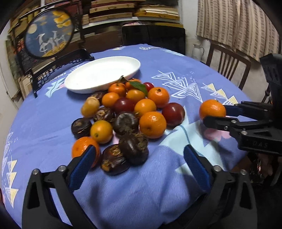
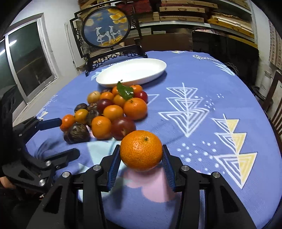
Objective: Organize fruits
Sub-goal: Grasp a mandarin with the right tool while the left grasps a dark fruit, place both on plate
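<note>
Right wrist view: counter (image 2: 202,84) carries a plate (image 2: 132,71) at 12 o'clock, its long axis running left-right, beyond the fruit pile (image 2: 112,112) at 11. Right claw (image 2: 141,158), clenched on a mandarin (image 2: 141,149), is nearer the plate. Left claw (image 1: 139,165) gapes released beside the pile.

right gripper (image 2: 141,158) clamps mandarin (image 2: 141,150) (lifted)

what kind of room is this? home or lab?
Most likely a home dining or living room: a table under a blue patterned tablecloth, a decorative round screen on a carved stand, shelves stacked with books, and a wooden chair beside curtains.
</note>
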A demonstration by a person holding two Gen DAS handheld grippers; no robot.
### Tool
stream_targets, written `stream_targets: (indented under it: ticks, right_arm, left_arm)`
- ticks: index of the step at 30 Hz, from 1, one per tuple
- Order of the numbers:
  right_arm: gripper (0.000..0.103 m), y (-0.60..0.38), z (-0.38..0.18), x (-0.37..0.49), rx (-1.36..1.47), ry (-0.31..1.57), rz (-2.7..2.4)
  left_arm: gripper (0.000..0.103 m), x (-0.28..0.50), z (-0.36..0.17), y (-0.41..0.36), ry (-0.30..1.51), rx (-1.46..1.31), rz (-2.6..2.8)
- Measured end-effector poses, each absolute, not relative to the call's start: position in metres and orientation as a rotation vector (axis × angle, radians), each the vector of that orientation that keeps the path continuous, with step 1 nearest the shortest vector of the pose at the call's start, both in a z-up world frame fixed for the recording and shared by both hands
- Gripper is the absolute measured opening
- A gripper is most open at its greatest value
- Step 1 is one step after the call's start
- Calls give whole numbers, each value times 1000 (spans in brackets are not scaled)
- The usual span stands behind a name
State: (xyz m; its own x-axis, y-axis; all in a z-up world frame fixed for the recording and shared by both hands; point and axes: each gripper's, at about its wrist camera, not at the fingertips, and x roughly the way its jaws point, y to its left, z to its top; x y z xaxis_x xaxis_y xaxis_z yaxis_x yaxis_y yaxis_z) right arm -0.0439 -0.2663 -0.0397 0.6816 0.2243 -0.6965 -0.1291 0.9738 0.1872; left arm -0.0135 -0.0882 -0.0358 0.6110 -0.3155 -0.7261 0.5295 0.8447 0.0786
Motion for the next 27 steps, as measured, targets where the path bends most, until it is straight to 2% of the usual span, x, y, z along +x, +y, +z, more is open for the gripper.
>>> stream_targets:
  ticks: [1, 2, 3, 7, 11, 21, 27]
  right_arm:
    - [46, -268, -41, -45, 126, 797, 200]
    - [46, -269, -42, -45, 127, 796, 201]
    - [46, -270, -43, -45, 128, 796, 201]
    - [46, -275, -45, -47, 140, 792, 204]
    - [46, -275, -48, -46, 145, 799, 214]
    - [46, -276, -50, -46, 151, 802, 219]
    - [46, -281, -43, -43, 194, 791, 250]
  left_arm:
    - [73, -10, -38, -89, 791, 301, -510]
    - [61, -8, -40, -90, 808, 304, -518]
    - [58, -6, -42, -90, 817, 302, -520]
    - [56, -4, -42, -83, 811, 306, -522]
    - [37, -4, -41, -80, 802, 332, -521]
    - [36, -6, -44, -79, 777, 314, -532]
    - [35, -9, -22, -64, 723, 217, -569]
